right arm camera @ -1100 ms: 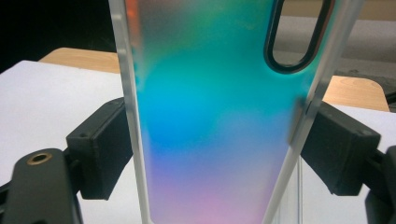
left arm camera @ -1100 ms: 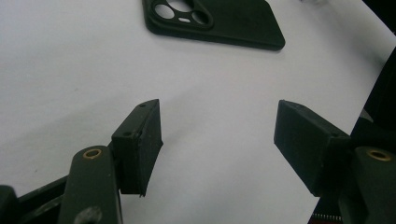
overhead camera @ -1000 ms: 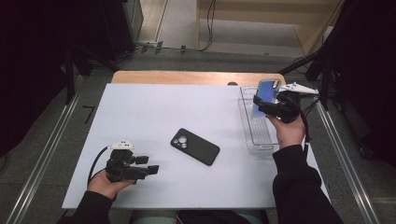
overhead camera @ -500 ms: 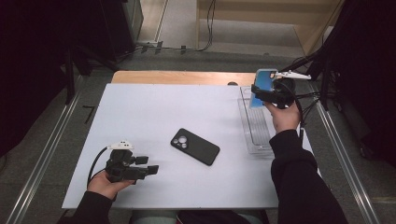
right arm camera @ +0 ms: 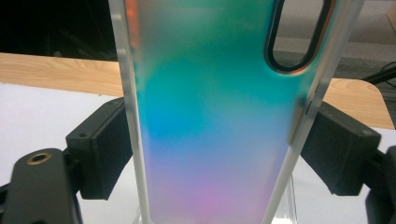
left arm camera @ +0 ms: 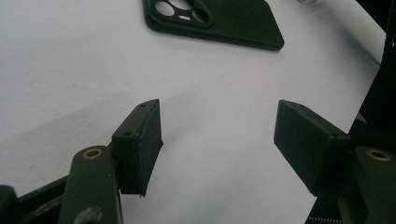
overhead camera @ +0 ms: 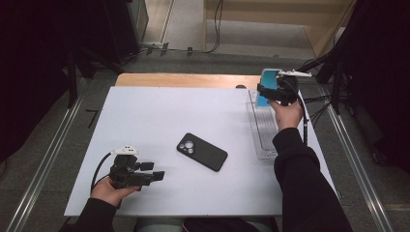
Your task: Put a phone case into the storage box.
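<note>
My right gripper is shut on an iridescent blue-green phone case, gripping its two long edges, at the far right of the table over the far end of a clear tray. In the right gripper view the phone case stands upright between the pads, its camera cut-out at the top right. A black phone lies camera side up at the table's middle. My left gripper rests at the near left, open and holding nothing. In the left gripper view the black phone lies beyond the wide-apart fingertips.
The white table top has a wooden strip along its far edge. Metal rails run along both sides of the table. Cables lie on the floor at the far right.
My right hand has carried the phone case away from me, from above the tray's middle to above its far end. The left hand and the black phone have stayed still.
</note>
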Motion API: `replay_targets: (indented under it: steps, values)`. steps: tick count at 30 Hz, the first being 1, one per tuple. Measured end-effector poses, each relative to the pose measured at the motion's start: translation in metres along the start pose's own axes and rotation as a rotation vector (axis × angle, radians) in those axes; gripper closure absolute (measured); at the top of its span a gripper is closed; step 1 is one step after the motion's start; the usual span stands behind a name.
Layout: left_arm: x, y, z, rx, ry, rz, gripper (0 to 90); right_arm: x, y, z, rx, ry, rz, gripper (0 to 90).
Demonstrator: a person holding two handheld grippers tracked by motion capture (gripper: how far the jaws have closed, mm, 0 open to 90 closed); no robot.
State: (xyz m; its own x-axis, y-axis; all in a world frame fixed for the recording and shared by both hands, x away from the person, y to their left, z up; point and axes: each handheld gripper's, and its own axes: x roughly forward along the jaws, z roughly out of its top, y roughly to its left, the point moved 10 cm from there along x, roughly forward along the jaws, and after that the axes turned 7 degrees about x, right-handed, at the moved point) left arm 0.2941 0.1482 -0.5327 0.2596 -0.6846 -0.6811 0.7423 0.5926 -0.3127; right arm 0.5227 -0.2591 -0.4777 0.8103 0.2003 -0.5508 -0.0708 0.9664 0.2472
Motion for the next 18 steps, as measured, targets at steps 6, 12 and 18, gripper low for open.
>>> replay_targets:
  steps: [6, 12, 18]
  values:
    - [0.000, 0.000, 0.000, -0.001, -0.001, 0.000, 32.6, 0.019, -0.005, -0.007, -0.009, 0.031, -0.041, 14.3]
    - [0.000, 0.000, 0.000, -0.002, 0.000, -0.001, 32.6, 0.032, -0.007, -0.008, -0.023, 0.044, -0.052, 14.2]
    - [-0.001, -0.001, 0.000, -0.004, -0.004, -0.011, 32.9, 0.043, -0.005, -0.009, -0.012, 0.071, -0.061, 14.1]
